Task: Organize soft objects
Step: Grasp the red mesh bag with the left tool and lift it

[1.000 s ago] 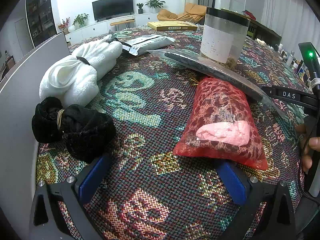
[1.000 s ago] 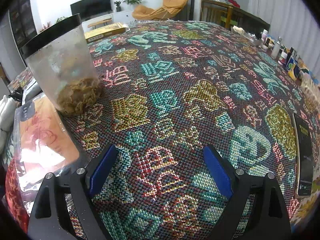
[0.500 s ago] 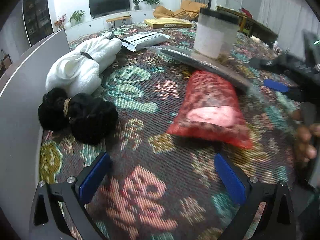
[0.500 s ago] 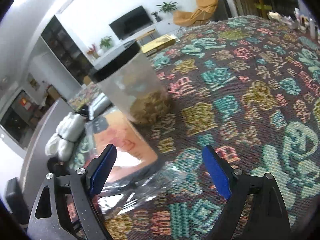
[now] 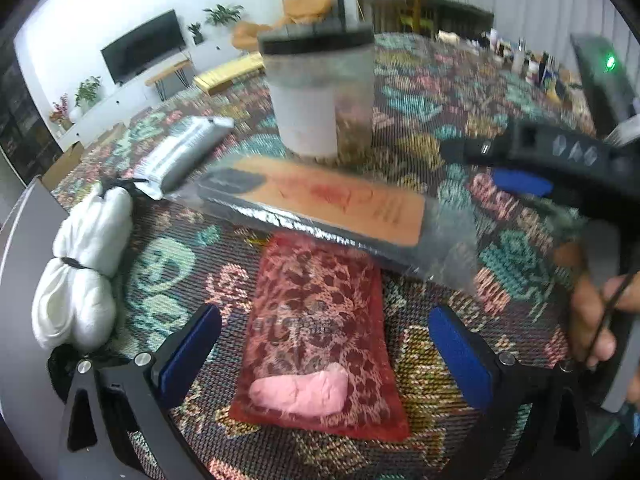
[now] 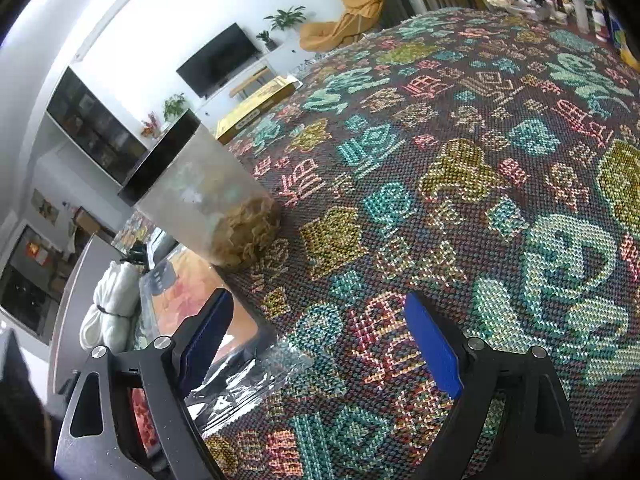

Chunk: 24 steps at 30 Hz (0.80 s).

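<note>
Blue-padded fingers come first in our listing: the left gripper (image 5: 324, 350) is spread wide and holds nothing, its pads standing on either side of the red leopard-print mesh bag (image 5: 318, 332) without touching it. That bag lies flat on the table (image 5: 420, 96), which carries a woven patterned cloth, and a pink soft item (image 5: 299, 393) shows through the mesh at the near end. To its left we note a white rolled towel bundle (image 5: 82, 276) tied with a black band, lying against the grey edge panel (image 5: 20, 280), with a black fuzzy item (image 5: 60, 364) partly visible just below it. Across the far end of the red bag lies a flat clear-wrapped orange package (image 5: 332, 204), tilted, one edge over the bag. The right gripper (image 6: 316, 340) is likewise wide open and empty; its left pad sits over the corner of that package, whether touching we cannot tell, and its right pad over bare cloth. Beyond the package stands a frosted jar with a black lid (image 5: 320, 92), holding tan dried pieces. A silver pouch (image 5: 180, 152) lies to the jar's left. Farthest back, a yellow box (image 6: 256, 108) rests at the table's edge.
</note>
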Each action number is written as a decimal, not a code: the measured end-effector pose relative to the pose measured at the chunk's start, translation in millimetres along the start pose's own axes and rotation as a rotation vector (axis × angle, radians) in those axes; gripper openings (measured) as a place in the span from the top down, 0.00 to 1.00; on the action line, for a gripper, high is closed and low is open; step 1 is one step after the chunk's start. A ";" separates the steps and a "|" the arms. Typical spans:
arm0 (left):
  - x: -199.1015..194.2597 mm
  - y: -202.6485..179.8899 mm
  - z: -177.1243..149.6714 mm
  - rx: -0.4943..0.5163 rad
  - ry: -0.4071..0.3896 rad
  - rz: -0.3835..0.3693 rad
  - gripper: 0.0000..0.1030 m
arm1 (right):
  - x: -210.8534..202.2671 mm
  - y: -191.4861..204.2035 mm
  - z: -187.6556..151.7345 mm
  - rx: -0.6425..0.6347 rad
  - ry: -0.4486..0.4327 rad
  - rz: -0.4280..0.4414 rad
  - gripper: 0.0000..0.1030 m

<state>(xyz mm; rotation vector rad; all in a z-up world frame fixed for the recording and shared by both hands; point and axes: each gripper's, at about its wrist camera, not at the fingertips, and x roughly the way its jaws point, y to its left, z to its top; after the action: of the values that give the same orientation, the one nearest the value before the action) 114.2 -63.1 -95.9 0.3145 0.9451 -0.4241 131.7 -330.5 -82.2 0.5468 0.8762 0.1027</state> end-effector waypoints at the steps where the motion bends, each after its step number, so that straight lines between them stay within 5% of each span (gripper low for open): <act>1: 2.9 0.1 -1.2 0.001 0.009 -0.003 0.10 | 0.0 -1.0 -0.4 0.004 0.000 0.002 0.13; 4: 6.8 3.4 -8.0 -0.007 0.034 -0.023 0.44 | 0.0 -0.9 -2.3 0.000 -0.008 0.000 0.13; 7: 1.3 7.8 -14.6 -0.023 0.022 -0.030 0.58 | 1.4 0.6 -2.6 -0.009 -0.006 -0.007 0.13; 10: -13.8 17.8 -25.4 -0.068 0.024 -0.037 0.62 | 2.2 0.6 -2.8 -0.005 -0.008 -0.002 0.13; 17: -42.5 42.0 -65.2 -0.096 0.046 0.049 0.61 | 3.8 3.2 -4.0 -0.020 -0.008 -0.015 0.13; 21: -40.4 47.5 -73.0 -0.123 0.062 0.027 0.24 | 6.0 6.3 -5.3 -0.038 -0.008 -0.030 0.13; 24: -38.6 41.3 -69.0 -0.105 0.032 0.042 0.15 | 8.1 9.8 -6.0 -0.056 -0.005 -0.045 0.12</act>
<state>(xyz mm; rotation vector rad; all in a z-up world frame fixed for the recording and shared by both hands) 65.2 11.3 -98.8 0.2459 0.9866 -0.3304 133.7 -317.1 -86.1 0.4743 0.8775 0.0849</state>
